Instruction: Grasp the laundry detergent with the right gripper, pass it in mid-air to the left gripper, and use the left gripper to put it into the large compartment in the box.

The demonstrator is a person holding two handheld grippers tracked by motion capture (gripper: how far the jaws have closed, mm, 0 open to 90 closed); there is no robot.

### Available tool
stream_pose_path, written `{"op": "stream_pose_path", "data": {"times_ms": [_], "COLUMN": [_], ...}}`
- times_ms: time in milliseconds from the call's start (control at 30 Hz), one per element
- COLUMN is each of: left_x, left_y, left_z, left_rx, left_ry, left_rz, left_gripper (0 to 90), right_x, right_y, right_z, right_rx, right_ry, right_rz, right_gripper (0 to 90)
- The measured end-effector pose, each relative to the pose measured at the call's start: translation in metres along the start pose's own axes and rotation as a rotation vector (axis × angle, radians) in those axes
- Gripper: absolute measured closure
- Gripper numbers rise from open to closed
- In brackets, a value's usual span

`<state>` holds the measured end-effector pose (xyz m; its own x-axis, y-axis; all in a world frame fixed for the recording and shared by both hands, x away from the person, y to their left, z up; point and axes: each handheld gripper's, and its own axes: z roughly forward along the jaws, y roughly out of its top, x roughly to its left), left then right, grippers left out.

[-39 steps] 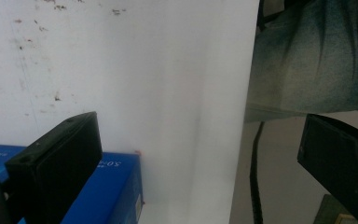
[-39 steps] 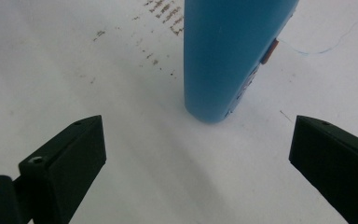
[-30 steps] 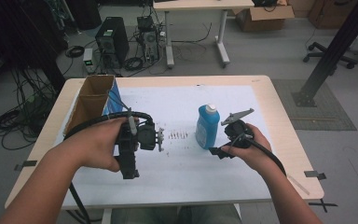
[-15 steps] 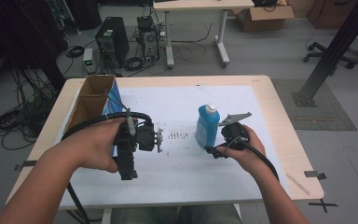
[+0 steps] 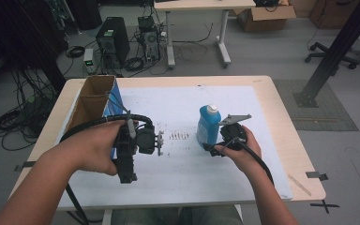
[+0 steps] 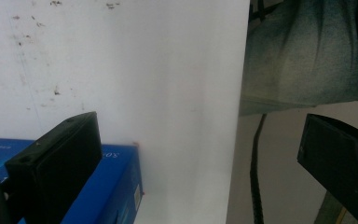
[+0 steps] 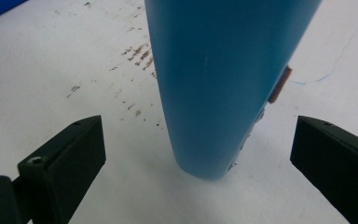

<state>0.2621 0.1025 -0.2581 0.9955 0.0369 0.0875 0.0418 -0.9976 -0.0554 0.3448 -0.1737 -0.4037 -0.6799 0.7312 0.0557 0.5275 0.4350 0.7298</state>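
Both tongs spread | right tongs [image 7: 196, 186] flank blue bottle [image 7: 223, 79], untouched | table edge [image 6: 237, 93] beside left tongs [image 6: 205, 158]

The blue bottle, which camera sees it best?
The high view: the whole blue bottle stands upright with its white cap on the table. The right gripper view gives just its lower body up close, between open jaws.

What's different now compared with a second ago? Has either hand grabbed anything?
Very little. The right tool has eased slightly left, closer to the blue bottle; its jaws are open on either side of the bottle's base, gripping nothing yet. The left tool stays held above the white sheet, open, beside the cardboard box. The bottle stands upright where it was.
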Motion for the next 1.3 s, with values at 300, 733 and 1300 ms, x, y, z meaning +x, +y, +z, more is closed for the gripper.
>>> {"op": "stream_pose_path", "data": {"times_ms": [300, 733, 1300], "left_x": [-0.001, 0.001, -0.001], "left_y": [0.0, -0.001, 0.0], "left_z": [0.003, 0.003, 0.005], "left_rx": [-0.007, -0.013, -0.002], "left_ry": [-0.004, -0.003, -0.012], "left_rz": [0.015, 0.018, 0.023], "left_gripper": [0.2, 0.2, 0.2], "right_x": [0.001, 0.006, 0.011], "right_y": [-0.003, -0.005, -0.007], "right_z": [0.006, 0.016, 0.027], "right_rx": [-0.047, -0.112, -0.182], "right_ry": [-0.013, -0.035, -0.083], "right_rz": [0.019, 0.039, 0.045], "right_gripper": [2.9, 2.3, 1.7]}}
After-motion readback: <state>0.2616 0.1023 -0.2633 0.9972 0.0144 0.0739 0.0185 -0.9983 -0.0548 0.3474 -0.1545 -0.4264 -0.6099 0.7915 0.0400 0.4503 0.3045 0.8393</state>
